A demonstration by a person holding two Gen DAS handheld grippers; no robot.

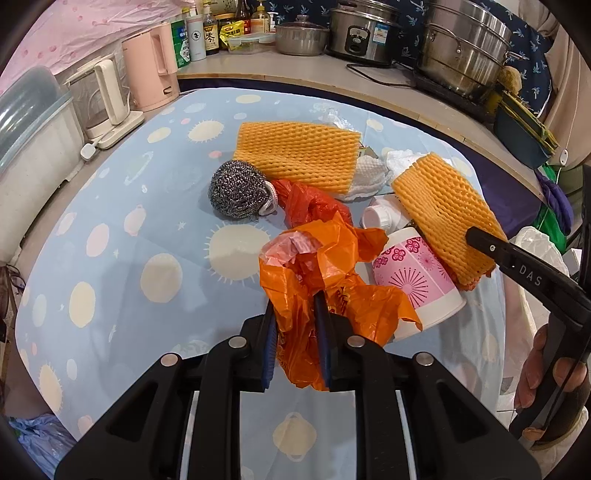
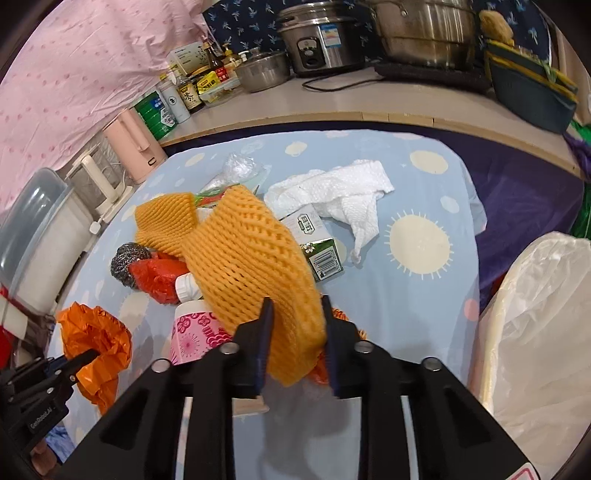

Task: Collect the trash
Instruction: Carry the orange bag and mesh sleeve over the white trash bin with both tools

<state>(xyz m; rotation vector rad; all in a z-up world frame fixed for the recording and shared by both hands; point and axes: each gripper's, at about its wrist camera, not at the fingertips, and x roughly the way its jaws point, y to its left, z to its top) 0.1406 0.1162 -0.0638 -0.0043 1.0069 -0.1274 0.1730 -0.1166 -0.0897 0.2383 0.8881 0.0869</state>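
Note:
My left gripper (image 1: 295, 302) is shut on a crumpled orange plastic bag (image 1: 325, 280), held above the blue patterned tablecloth (image 1: 129, 229); the bag also shows in the right wrist view (image 2: 96, 339). My right gripper (image 2: 295, 306) is shut on an orange foam fruit net (image 2: 255, 266), lifted over the pile; the net shows in the left wrist view (image 1: 447, 210). On the cloth lie a second foam net (image 1: 295, 155), a steel scourer (image 1: 236, 192), a red bag (image 1: 314, 203), a pink flowered cup (image 1: 417, 277), a white bottle (image 1: 380, 218), white paper towels (image 2: 332, 192) and a small carton (image 2: 317, 240).
A bin lined with a white bag (image 2: 535, 332) stands at the right of the table. Kettles (image 1: 107, 96) and a plastic box (image 1: 33, 147) line the left edge. Pots, a rice cooker (image 1: 362, 33) and bottles crowd the counter behind.

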